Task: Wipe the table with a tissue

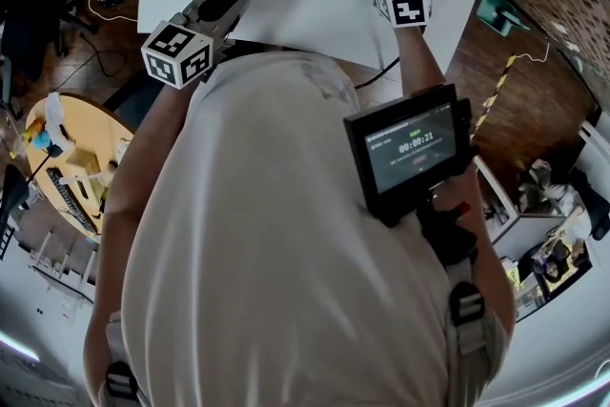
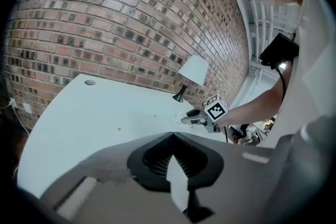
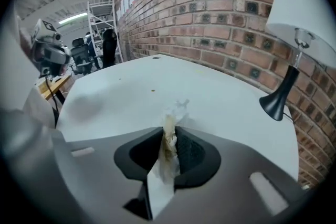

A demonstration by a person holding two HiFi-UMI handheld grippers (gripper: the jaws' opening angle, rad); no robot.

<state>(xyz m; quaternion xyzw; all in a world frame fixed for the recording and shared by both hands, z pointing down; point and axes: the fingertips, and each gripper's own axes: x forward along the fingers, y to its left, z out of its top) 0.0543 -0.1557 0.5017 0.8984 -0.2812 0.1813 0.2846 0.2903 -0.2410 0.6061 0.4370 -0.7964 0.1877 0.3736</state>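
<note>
Right tool pinches stained tissue (screen digits blurry).

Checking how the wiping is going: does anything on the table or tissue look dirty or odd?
Yes. The tissue pinched in the right gripper's jaws is stained yellow-brown where they hold it, and a few small specks lie on the white table.
</note>
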